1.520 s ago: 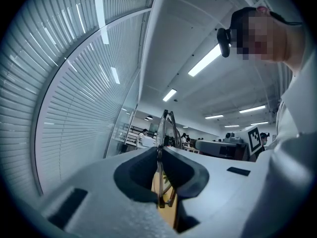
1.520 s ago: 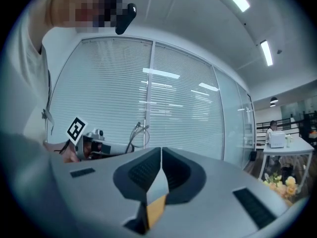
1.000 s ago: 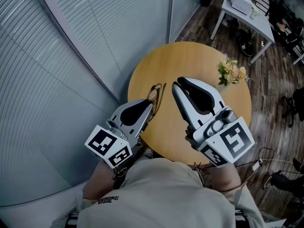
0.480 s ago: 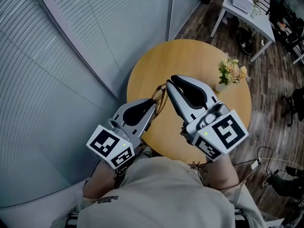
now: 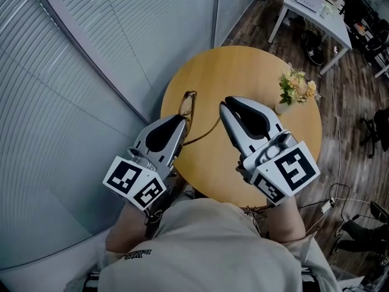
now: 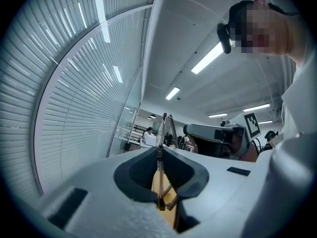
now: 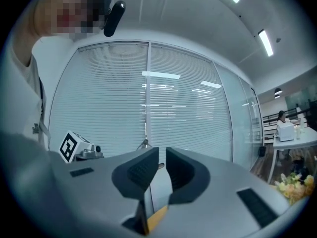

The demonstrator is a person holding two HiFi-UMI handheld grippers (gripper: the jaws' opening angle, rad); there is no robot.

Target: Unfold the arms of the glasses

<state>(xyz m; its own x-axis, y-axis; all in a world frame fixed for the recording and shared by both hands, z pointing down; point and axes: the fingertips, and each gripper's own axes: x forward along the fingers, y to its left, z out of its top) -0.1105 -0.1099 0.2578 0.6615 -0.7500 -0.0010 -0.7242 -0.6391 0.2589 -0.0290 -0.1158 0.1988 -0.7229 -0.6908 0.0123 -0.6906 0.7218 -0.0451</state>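
Note:
The thin brown glasses (image 5: 187, 102) hang above the round wooden table (image 5: 255, 72). My left gripper (image 5: 182, 119) is shut on their frame. In the left gripper view the frame (image 6: 159, 182) stands edge-on between the pads, and a lens rim (image 6: 166, 128) rises past the tips. One arm (image 5: 203, 132) is swung out from the frame and runs across to my right gripper (image 5: 223, 110). That gripper's jaws are nearly together, and the arm's tip (image 7: 160, 166) shows between them. The other arm is hidden.
A small vase of flowers (image 5: 296, 90) stands on the table's right side, close to the right gripper. A glass wall with blinds (image 5: 91, 72) curves along the left. A white table (image 5: 316, 8) and cables lie on the floor beyond.
The left gripper has drawn away to the left with the frame. One arm of the glasses has swung out and now spans the gap to the right gripper.

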